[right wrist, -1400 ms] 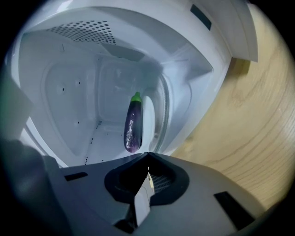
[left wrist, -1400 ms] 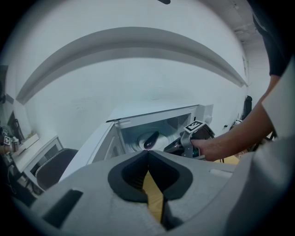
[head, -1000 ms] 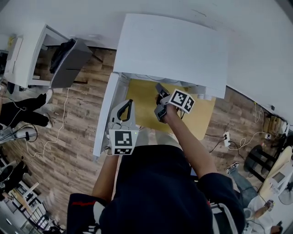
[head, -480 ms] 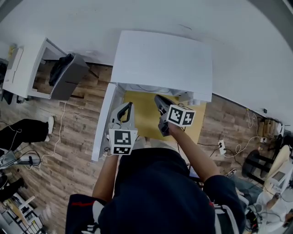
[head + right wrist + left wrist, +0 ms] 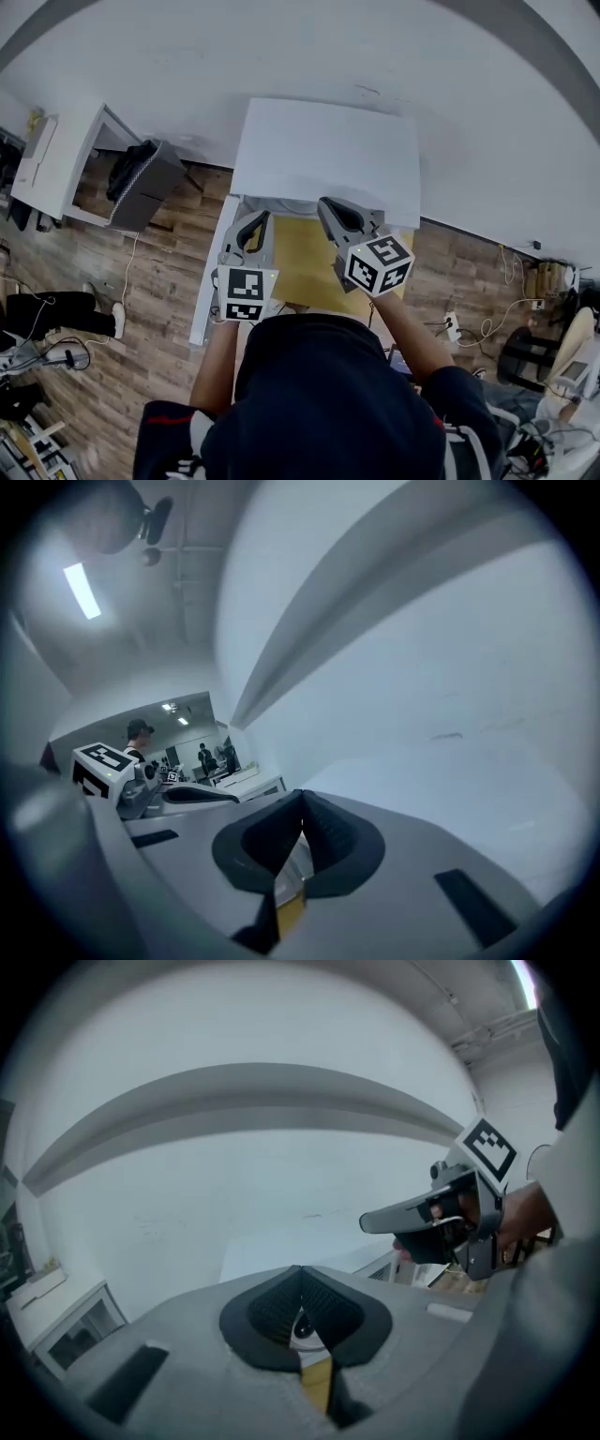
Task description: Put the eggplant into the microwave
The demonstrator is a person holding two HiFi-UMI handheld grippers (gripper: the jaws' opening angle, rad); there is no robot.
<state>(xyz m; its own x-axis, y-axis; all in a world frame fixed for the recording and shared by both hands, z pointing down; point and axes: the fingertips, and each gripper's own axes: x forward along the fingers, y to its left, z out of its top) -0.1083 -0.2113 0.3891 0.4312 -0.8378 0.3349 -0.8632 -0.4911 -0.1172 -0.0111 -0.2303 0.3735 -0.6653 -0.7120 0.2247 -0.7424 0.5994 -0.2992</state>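
The left gripper (image 5: 255,219) and the right gripper (image 5: 328,206) are side by side, each with its jaws pressed together on nothing. The white microwave (image 5: 323,155) stands just ahead of their tips, its long side running across them; no view shows the eggplant

Navy shirt (image 5: 328,403), grey left tool (image 5: 263,217), right tool (image 5: 325,203), marker cubes (image 5: 246,293)

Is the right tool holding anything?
No, the right tool has its jaws pressed together with nothing between them.
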